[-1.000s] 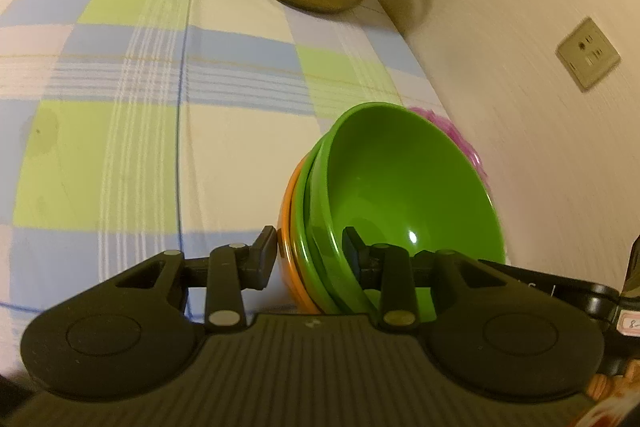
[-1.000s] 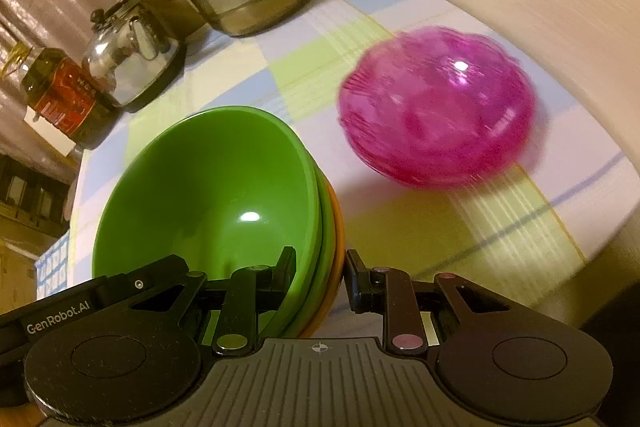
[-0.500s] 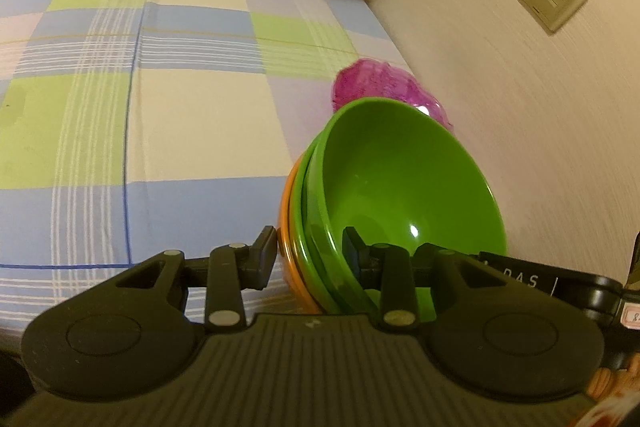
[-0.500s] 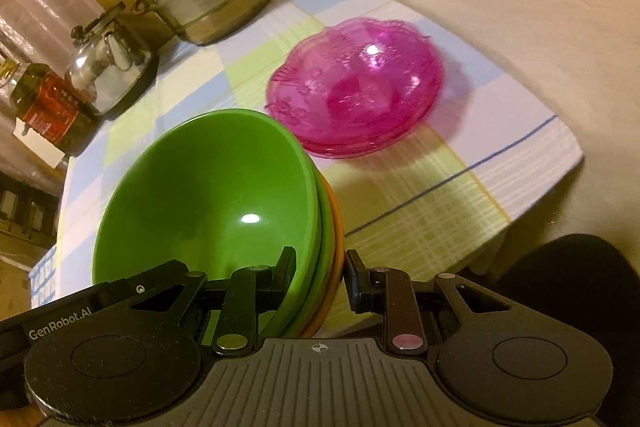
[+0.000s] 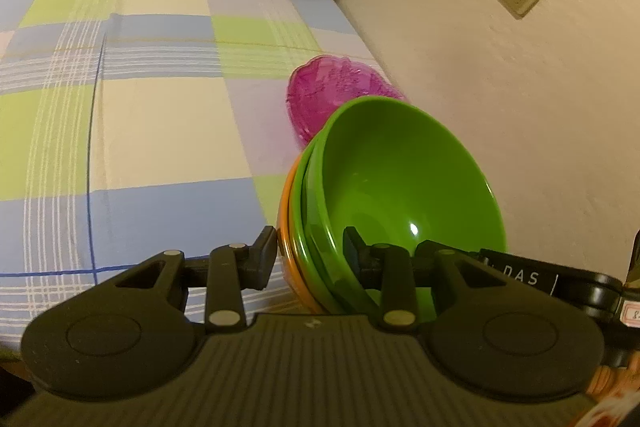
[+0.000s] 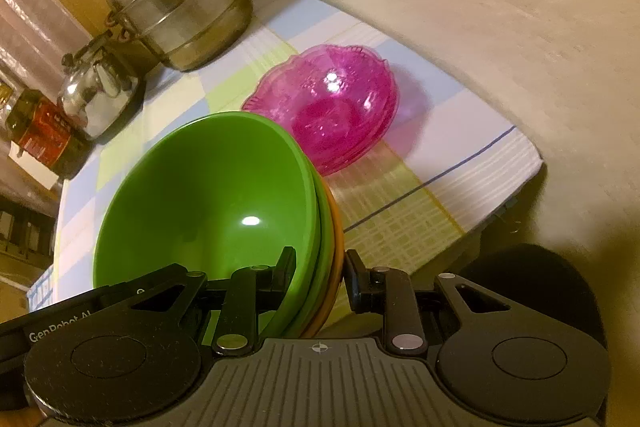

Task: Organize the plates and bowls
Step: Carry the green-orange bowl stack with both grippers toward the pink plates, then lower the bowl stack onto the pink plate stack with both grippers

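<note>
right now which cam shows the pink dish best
Right wrist view: the pink dish shows whole, rim and inside, on the tablecloth. In the left wrist view the green bowl hides its near part.

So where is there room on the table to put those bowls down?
The checked tablecloth lies bare left of the pink glass dishes, in front of the steamer pot. It's crowded along the back: pot, kettle, bottle. Both tongs grip the bowl stack.

Your left hand-held gripper (image 5: 310,251) is matte black: ribbed grey-black body, two round discs, silver rivets on its linkage arms. Your right hand-held gripper (image 6: 320,269) matches, with white "GenRobot" lettering along one side.
</note>
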A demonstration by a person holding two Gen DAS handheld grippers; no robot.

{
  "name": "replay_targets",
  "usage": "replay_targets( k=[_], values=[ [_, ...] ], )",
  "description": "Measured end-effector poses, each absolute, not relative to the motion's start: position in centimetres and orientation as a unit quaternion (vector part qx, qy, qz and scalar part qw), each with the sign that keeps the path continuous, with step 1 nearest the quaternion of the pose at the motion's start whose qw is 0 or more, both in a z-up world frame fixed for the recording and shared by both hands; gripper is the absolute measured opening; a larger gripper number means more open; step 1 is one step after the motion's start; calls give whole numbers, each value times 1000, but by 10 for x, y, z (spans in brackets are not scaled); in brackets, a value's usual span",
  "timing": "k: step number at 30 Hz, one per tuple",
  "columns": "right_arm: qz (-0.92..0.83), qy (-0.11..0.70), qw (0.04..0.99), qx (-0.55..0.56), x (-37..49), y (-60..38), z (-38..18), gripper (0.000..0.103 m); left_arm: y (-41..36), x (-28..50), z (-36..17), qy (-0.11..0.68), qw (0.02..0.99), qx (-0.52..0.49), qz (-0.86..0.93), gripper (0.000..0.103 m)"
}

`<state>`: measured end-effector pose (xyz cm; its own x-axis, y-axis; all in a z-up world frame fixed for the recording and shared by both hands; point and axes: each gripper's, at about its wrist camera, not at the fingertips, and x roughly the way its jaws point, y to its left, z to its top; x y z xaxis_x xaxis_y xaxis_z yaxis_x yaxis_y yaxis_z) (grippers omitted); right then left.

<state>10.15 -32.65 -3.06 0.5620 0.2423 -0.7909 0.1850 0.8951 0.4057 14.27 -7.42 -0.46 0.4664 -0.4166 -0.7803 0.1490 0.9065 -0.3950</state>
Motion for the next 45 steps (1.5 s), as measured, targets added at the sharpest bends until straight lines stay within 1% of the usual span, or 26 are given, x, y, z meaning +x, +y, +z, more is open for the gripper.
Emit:
replay_targets(
  k=[16, 28, 37, 45],
  values=[
    [6, 448, 861, 239, 114, -351, -12, 26, -96, 165, 15, 476, 848, -137, -189, 33],
    [4, 431, 870, 237, 156, -364, -1, 26, -116, 211, 22, 471, 850, -131, -197, 33],
    [7, 431, 872, 230, 214, -376, -10, 26, -128, 268, 8, 482, 846, -124, -193, 33],
    [4, 452, 858, 243, 257, -390, -37, 26, -139, 303, -19, 508, 833, -119, -184, 33]
  ],
)
